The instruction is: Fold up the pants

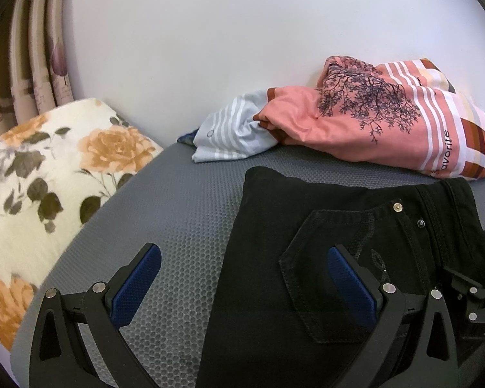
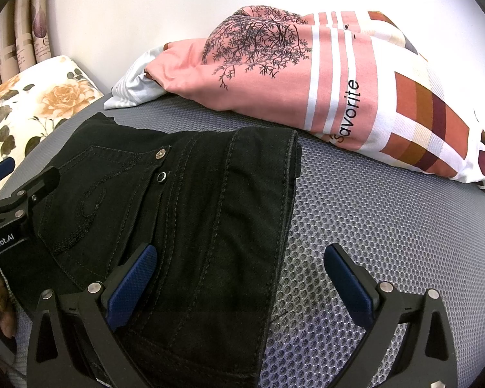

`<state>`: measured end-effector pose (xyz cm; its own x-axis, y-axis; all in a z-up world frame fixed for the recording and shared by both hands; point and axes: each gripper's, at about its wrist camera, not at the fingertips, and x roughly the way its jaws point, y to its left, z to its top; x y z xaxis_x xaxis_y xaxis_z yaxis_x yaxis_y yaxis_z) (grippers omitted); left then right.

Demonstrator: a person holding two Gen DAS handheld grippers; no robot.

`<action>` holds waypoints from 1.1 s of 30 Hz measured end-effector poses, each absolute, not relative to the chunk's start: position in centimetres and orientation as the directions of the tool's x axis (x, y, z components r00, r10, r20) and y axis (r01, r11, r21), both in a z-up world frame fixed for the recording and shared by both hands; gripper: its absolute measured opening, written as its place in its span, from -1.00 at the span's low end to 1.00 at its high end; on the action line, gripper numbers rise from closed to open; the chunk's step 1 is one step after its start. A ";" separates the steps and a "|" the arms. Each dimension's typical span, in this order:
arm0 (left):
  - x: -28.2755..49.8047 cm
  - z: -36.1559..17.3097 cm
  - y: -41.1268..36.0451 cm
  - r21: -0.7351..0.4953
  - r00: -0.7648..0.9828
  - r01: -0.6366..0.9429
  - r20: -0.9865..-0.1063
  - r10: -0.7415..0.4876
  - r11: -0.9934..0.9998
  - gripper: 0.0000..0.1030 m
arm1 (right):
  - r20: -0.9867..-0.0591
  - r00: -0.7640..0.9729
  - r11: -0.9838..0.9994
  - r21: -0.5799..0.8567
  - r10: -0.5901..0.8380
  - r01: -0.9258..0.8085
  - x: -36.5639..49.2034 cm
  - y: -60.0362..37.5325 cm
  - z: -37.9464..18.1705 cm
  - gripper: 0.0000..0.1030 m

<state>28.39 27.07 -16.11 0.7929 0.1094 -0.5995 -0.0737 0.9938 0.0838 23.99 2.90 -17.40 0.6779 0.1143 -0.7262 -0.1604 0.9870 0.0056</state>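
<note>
Denim: black pants [image 2: 194, 226] look folded, thick, limp.
Hold: likely the doubled edge.
Left claw [image 1: 242, 278]: spread, empty.
Right claw [image 2: 239, 278]: spread, empty.

A floral pillow [image 1: 42, 168] lies far left on the grey mesh mattress [image 1: 177, 213], patterned curtains [image 1: 26, 74] behind it. Crumpled pink printed bedding [image 2: 307, 77] sits far right against the white wall [image 1: 210, 32].
</note>
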 end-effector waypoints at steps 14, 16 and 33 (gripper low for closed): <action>23.8 -11.8 27.2 0.125 0.826 -0.087 -0.546 0.142 0.988 0.98 | -0.770 0.579 0.963 0.196 0.269 -0.186 24.9 0.9 -18.0 0.97; 22.4 -10.9 26.9 0.165 0.829 -0.072 -0.539 0.151 0.984 0.98 | -0.753 0.602 0.964 0.194 0.266 -0.182 23.7 0.6 -17.0 0.98; 12.3 -7.4 21.4 0.247 0.862 -0.028 -0.484 0.149 0.969 0.98 | -0.684 0.653 0.945 0.212 0.326 -0.250 9.7 -1.7 -11.4 0.99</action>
<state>12.29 21.41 -7.38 0.8621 0.1486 -0.4844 -0.0281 0.9686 0.2470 9.66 -1.71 -11.44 0.6529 0.3263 -0.6835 -0.2501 0.9447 0.2121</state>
